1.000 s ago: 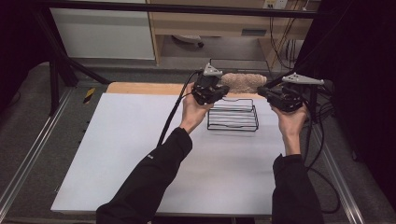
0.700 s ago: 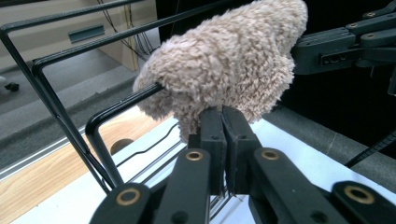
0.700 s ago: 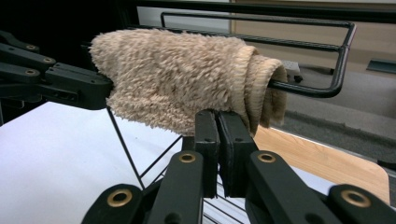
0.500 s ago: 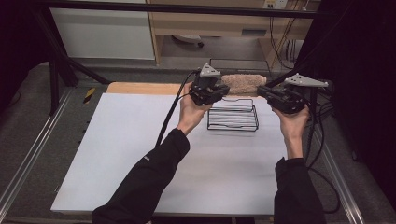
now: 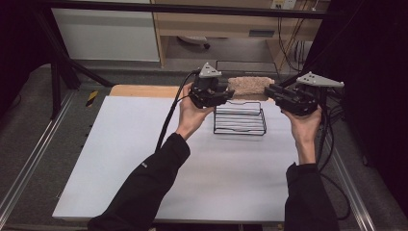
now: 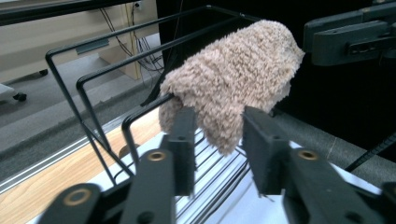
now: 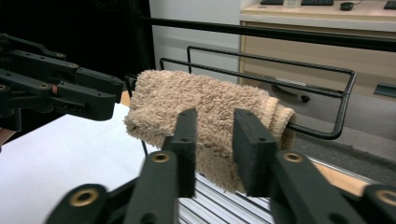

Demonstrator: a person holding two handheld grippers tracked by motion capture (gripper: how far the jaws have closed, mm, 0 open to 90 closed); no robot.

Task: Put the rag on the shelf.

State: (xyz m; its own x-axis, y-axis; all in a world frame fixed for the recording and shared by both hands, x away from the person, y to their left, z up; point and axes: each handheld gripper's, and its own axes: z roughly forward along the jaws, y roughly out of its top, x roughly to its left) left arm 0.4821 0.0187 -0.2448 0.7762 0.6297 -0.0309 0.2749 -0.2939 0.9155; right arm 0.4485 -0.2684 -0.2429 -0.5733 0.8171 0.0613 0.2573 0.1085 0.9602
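At about eleven o'clock from the middle of the worktop [image 5: 120, 159], the left gripper [image 5: 222, 95] sits at the left end of a tan fluffy towel [image 5: 250, 85]. The towel hangs folded over the far top bar of a black wire rack [image 5: 239, 119], near the twelve o'clock edge of the white sheet. In the left gripper view the towel [image 6: 233, 79] droops between the two black jaws; these have just been opening, and the pads stand clear of the pile, so the cloth is released. At about one o'clock the right gripper [image 5: 270, 91] faces the other end. In the right gripper view its jaws have likewise just been opening and straddle the towel [image 7: 205, 107] without pinching it.

The towel looks light, soft and limp. It will likely sag and slide on the thin bar rather than hold a shape. The folded ends, where the layers are thickest, seem the best places to pinch. The rack is light wire and could shift if the cloth is tugged.

Compared with a second ago, both grippers have let go of the towel ends they were clenching, and the hands sit slightly higher. The towel and rack lie unchanged.
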